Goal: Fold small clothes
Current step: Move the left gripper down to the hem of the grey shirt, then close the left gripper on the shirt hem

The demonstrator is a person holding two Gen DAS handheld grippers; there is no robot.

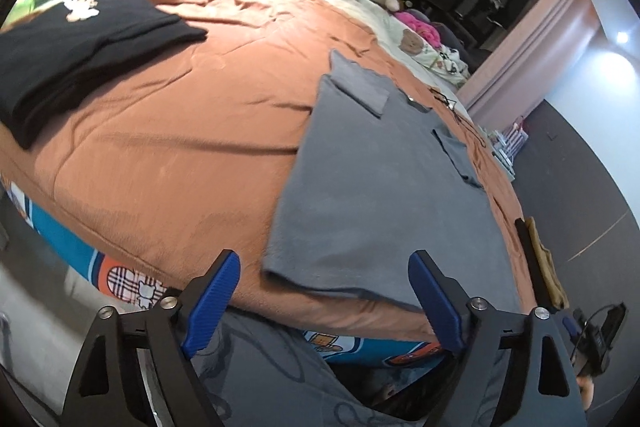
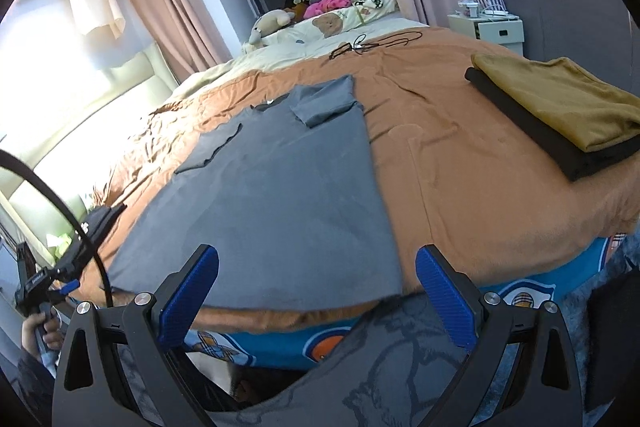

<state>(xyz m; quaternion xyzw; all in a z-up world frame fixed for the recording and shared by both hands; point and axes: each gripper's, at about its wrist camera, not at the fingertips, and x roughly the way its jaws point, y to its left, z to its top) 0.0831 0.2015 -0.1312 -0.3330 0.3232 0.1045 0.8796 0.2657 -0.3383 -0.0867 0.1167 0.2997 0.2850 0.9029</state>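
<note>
Left wrist view: grey shirt (image 1: pixel 372 187) flat on the bed (image 1: pixel 160 155) (sleeves tucked in), left claw (image 1: pixel 324 301) and right claw (image 2: pixel 316 297) spread, empty; we should pinch both hem corners evenly.

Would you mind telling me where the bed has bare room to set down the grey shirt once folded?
Bare orange duvet lies between the grey shirt and the black folded garment. Another open strip runs between the shirt and the mustard-on-black stack. The far end is crowded: cables, plush toy and bedding.
</note>
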